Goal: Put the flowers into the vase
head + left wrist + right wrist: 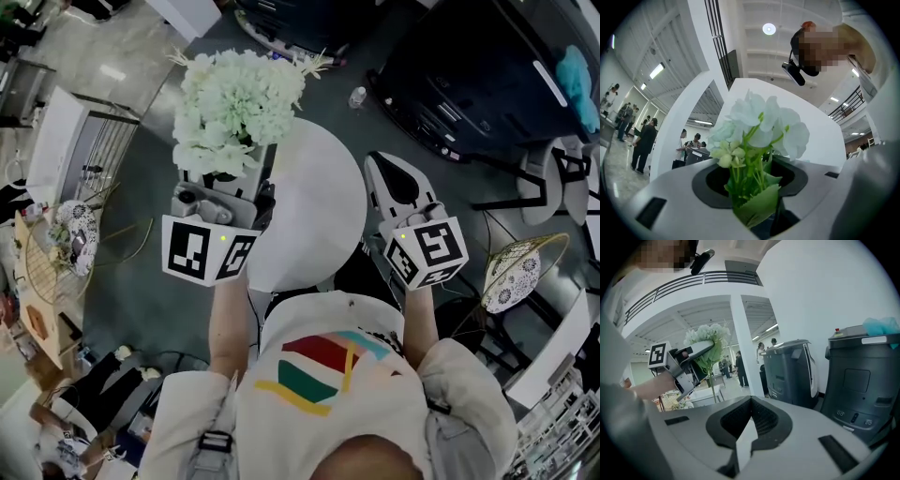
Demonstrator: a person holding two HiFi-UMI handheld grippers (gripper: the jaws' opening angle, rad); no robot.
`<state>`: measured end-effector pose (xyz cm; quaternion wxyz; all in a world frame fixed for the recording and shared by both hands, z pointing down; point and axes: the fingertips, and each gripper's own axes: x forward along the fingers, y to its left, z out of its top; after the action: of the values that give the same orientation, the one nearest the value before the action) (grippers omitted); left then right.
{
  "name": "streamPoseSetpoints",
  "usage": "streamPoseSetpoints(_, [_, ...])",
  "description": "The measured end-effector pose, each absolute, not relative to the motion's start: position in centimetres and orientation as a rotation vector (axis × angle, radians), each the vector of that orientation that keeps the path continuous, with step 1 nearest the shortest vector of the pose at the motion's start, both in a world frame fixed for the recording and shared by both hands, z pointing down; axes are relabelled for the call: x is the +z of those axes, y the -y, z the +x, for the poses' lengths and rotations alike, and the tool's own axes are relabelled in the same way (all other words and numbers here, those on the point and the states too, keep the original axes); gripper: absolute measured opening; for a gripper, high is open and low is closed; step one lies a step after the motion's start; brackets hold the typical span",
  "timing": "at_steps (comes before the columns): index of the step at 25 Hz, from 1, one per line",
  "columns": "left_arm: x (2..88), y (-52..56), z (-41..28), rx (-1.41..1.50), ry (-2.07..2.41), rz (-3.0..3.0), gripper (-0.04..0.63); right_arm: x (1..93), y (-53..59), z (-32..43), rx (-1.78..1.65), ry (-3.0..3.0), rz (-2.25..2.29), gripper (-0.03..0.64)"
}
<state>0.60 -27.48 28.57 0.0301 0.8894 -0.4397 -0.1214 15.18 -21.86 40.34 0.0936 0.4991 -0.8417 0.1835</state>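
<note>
My left gripper (228,180) is shut on the green stems of a bunch of white artificial flowers (239,108), held up over the far left edge of a round white table (314,202). In the left gripper view the stems and a leaf sit pinched between the jaws (754,187), with the blooms (761,126) fanning out above. My right gripper (382,169) hovers at the table's right edge; its jaw tips meet and hold nothing (751,401). From the right gripper view the left gripper (691,357) and the flowers (707,336) show at the left. No vase is in view.
Dark grey machines (469,75) stand beyond the table to the right, seen close in the right gripper view (792,366). A small bottle (357,97) lies on the floor. A wire-frame seat (525,267) stands at the right. Several people (644,140) stand in the background.
</note>
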Motion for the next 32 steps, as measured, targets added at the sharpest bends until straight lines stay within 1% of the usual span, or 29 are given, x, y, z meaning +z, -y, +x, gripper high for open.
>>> streamPoseSetpoints(7, [33.3,27.1,0.2,-0.227,1.406,2.794,0.225,42.0,21.6,14.7,0.576,2.458,1.456,0.009])
streamPoseSetpoints(20, [40.2,28.1,0.3,-0.161,1.436,2.749,0.230,45.2,22.3,13.7,0.593,2.374,1.384,0.009])
streamPoseSetpoints(23, [41.3,28.3,-0.1,-0.152,1.424,2.724,0.257,45.5,22.7,12.7,0.594,2.368,1.359,0.009])
streamPoseSetpoints(29, [43.7,28.4,0.0,-0.121,1.367,2.696,0.353,46.9,23.3,11.2,0.600,2.356,1.313,0.009])
streamPoseSetpoints(32, [44.3,28.6,-0.4,-0.110,1.362,2.689,0.411,47.1,23.7,10.0,0.597,2.356,1.286,0.009])
